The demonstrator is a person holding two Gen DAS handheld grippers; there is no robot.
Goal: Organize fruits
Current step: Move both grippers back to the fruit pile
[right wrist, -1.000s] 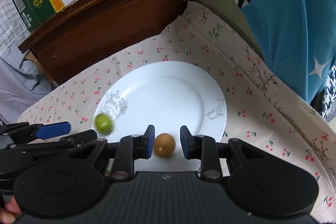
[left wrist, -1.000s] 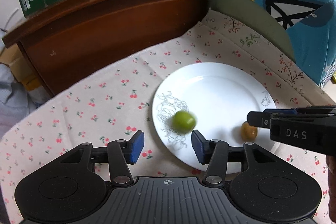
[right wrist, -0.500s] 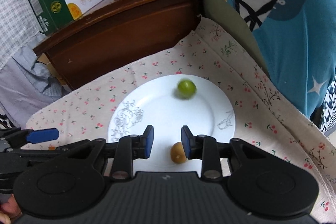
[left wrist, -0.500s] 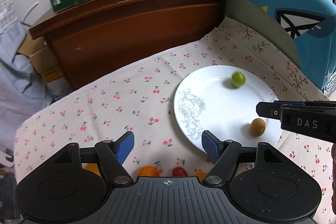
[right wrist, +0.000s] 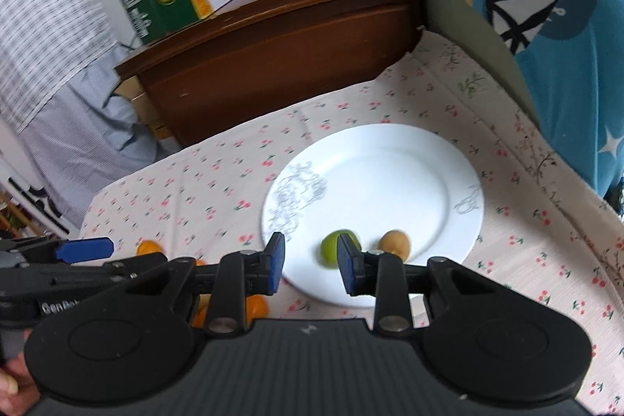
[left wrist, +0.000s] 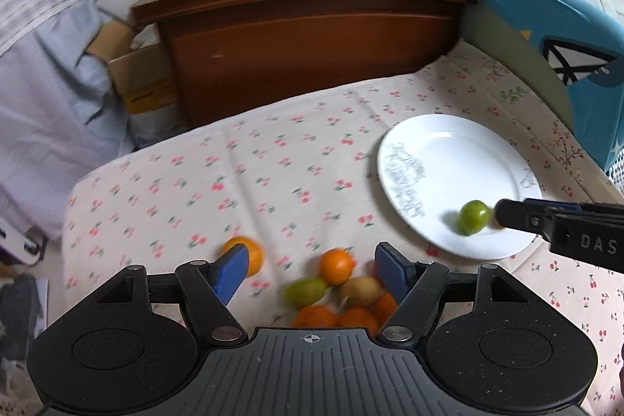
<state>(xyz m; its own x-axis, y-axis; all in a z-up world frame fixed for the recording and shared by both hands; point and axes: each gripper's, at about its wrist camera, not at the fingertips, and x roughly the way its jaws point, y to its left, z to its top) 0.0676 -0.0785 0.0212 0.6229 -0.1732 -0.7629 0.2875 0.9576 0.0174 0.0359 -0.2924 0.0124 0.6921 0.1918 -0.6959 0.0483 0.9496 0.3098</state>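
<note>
I read the left gripper (left wrist: 310, 273) as wide open and holding nothing. It hangs over the cherry-print cloth (left wrist: 241, 182), and a cluster of fruit (left wrist: 339, 295) lies on the cloth between and just below its blue fingertips (left wrist: 232, 271). A separate orange (left wrist: 243, 254) sits beside the left pad, partly hidden by it.

I read the right gripper (right wrist: 310, 266) as narrowly open, with its pads gripping nothing. It hangs over the near rim of the white plate (right wrist: 390, 182). The green fruit (right wrist: 337, 252) lies on the plate just beyond the right pad, partly hidden by it. The brown fruit (right wrist: 396, 242) lies on the plate just right of the green one, outside the jaws.

Count, as far as blur allows:
- Plate: one.
- Fruit on the plate: two, one green and one brown.
- Fruit on the cloth: about four orange ones in the cluster, plus one green, one yellowish-brown, and the separate orange. I cannot confirm the exact total.
</note>
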